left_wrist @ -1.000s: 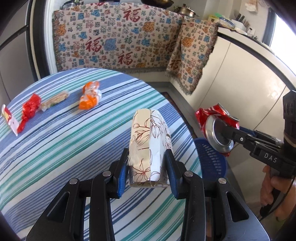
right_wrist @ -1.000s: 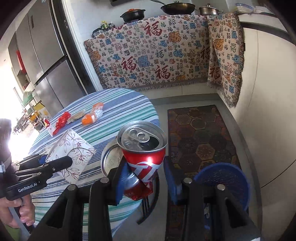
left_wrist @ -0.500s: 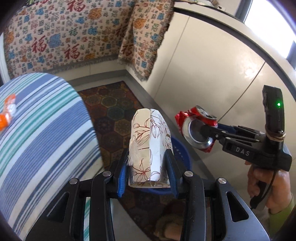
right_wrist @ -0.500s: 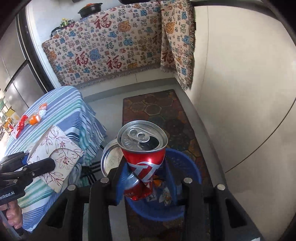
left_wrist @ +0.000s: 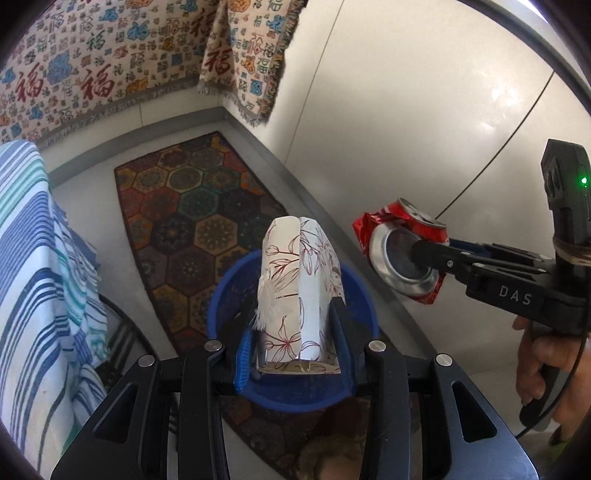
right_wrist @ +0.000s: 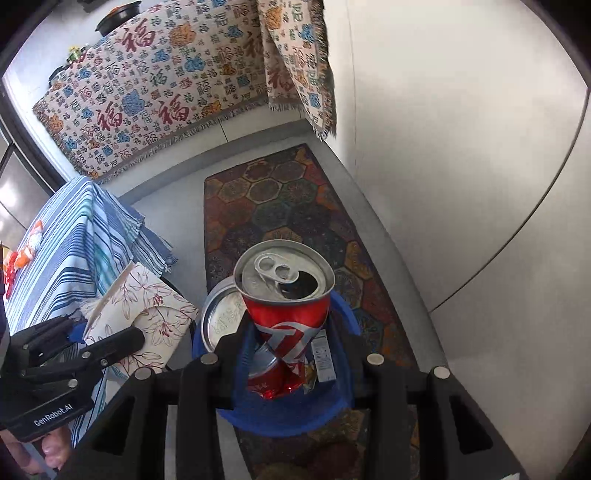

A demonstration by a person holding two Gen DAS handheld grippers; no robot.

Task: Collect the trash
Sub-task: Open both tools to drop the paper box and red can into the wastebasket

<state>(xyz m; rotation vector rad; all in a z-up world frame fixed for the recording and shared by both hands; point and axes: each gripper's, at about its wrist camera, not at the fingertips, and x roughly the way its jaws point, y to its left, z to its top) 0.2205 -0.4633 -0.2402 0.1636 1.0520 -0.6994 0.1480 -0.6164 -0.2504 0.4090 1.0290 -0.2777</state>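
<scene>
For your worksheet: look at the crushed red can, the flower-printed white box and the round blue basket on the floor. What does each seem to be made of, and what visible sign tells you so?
Crushed red can: thin metal, probably aluminium; shiny silver lid with pull tab, sharp creases.
Flower-printed white box: likely matte card or paper; folded edges, torn fibrous fringe.
Round blue basket: probably moulded plastic; even colour, perforated wall.

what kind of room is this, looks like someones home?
Most likely a home kitchen or dining corner. A pot sits on a counter draped with a patterned cloth, a striped tablecloth covers a table, and a hexagon-pattern rug lies on the floor with a blue bin on it.
</scene>
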